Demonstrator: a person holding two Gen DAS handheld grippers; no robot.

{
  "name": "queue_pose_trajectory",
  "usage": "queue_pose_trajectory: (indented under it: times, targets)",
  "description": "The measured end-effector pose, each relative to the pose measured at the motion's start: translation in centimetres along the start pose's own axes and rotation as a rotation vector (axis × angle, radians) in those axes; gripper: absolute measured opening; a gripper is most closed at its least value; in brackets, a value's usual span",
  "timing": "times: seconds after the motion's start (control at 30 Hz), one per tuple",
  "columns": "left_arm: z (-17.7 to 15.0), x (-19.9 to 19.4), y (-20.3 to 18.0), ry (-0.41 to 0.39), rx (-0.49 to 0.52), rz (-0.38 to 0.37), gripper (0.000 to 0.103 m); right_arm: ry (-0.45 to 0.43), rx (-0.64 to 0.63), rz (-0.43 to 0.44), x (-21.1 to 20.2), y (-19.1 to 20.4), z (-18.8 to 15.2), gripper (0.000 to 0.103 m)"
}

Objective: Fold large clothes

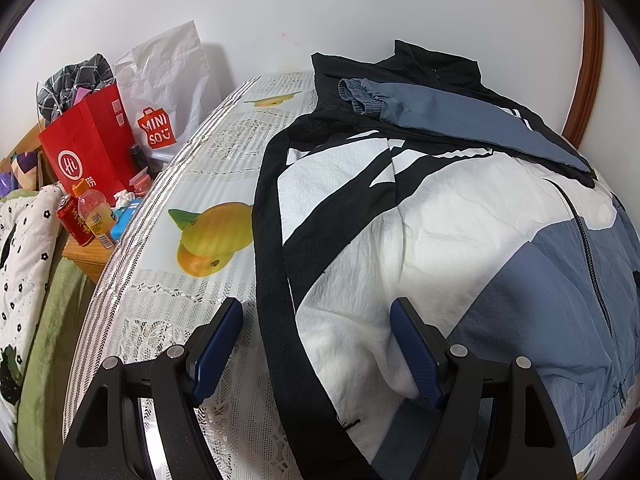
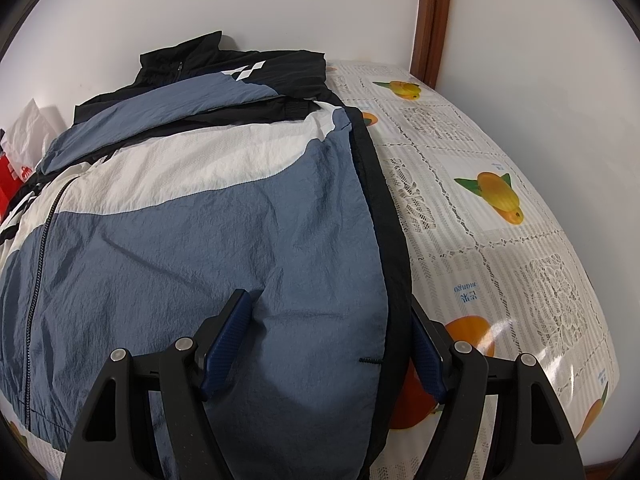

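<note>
Left wrist view: a large windbreaker jacket in blue-grey, white and black crinkled nylon (image 1: 440,240) is seen spread front-up on a bench covered with a glossy lace-patterned tablecloth printed with mangoes (image 1: 192,184). Its blue-grey sleeves are already laid across the chest near the black collar. The left gripper (image 1: 316,344) is held over the jacket's black side band at the hem end, jaws wide, with the band and white cloth between them but not pinched. In the right wrist view, the right gripper (image 2: 332,344) is held the same way at the opposite black edge, jaws wide, blue-grey cloth between them and nothing clamped.

By the look of it, the sleeves are done and the hem fold is in hand. Both jaws would next need to be closed on the two lower corners together, then lifted evenly toward the collar so the slippery cloth is not skewed.

The bench is set against a white wall (image 1: 320,8) with brown wooden trim (image 2: 432,16). Beside its left edge, a red paper shopping bag (image 1: 88,140), a white plastic bag (image 1: 168,80) and drink bottles (image 1: 94,216) are seen.
</note>
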State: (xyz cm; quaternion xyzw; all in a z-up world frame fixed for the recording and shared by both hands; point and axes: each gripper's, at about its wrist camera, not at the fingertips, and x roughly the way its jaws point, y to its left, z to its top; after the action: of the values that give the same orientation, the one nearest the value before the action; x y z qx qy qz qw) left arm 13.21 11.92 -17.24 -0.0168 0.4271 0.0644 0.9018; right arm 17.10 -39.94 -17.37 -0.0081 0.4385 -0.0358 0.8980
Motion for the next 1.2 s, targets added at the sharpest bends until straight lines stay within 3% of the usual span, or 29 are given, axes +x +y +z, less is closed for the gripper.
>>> queue_pose_trajectory:
  times: [0.67, 0.93, 1.2]
  targets:
    - [-0.1, 0.0, 0.1, -0.001, 0.0, -0.001, 0.075, 0.002, -0.005, 0.0, -0.1, 0.0, -0.1, 0.073]
    - [0.3, -0.2, 0.3, 0.012, 0.012, -0.032, 0.074, 0.044, -0.015, -0.002, -0.1, 0.1, 0.3, 0.073]
    - [-0.2, -0.8, 0.2, 0.033, 0.005, -0.036, 0.07, 0.035, -0.093, -0.003, -0.6, 1.6, 0.2, 0.053]
